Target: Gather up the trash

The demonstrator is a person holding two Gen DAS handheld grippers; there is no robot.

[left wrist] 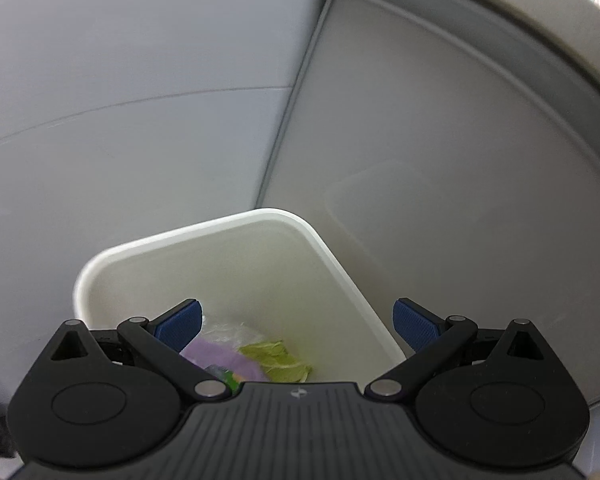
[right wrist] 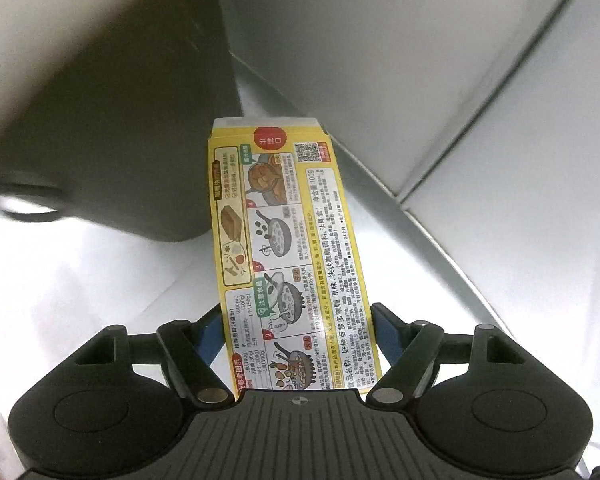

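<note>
Two grippers at work: right gripper (right wrist: 298, 332) clamped on yellow curry box (right wrist: 290, 248), blue pads pressing its two long edges, long axis running straight out from jaws toward far side, over pale floor beside a grey-brown bin wall at left. Left gripper (left wrist: 298, 326) empty, jaws wide apart, poised above white bin (left wrist: 260, 264) holding purple and green scraps (left wrist: 256, 356). Box not yet in bin; whether right hand is near the rim cannot be told.
</note>
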